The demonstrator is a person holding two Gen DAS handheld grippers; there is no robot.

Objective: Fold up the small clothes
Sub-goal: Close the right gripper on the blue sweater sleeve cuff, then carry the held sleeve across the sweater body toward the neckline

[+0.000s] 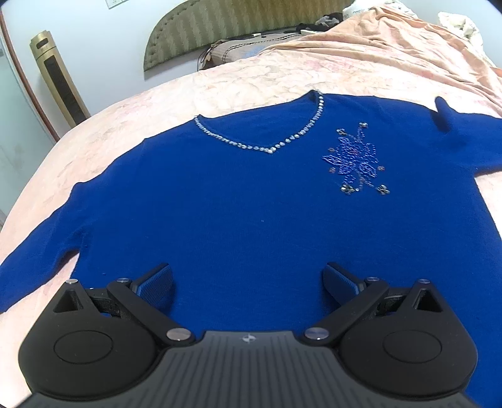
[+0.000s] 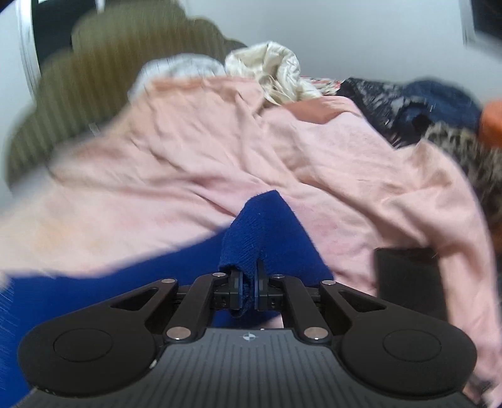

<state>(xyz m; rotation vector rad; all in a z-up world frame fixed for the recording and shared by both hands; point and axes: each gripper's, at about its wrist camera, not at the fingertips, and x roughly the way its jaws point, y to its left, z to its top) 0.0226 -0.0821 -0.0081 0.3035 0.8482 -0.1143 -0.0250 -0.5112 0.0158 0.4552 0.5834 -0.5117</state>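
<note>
A royal-blue knit sweater (image 1: 238, 201) lies face up and spread on the pink bedspread (image 1: 251, 78), with a rhinestone V-neck (image 1: 269, 147) and a beaded flower (image 1: 354, 160) on the chest. My left gripper (image 1: 248, 279) hovers open over the sweater's lower body, its blue pads wide apart and empty. In the blurred right wrist view, my right gripper (image 2: 250, 282) is shut on a fold of the sweater's sleeve (image 2: 263, 226), which rises a little above the bedspread (image 2: 188, 163).
A green padded headboard (image 1: 219, 28) and a gold tower unit (image 1: 58, 78) stand at the far wall. A pillow (image 1: 232, 51) lies at the bed's head. Cream cloth (image 2: 273, 72), dark clothes (image 2: 408, 100) and a black box (image 2: 408, 276) lie to the right.
</note>
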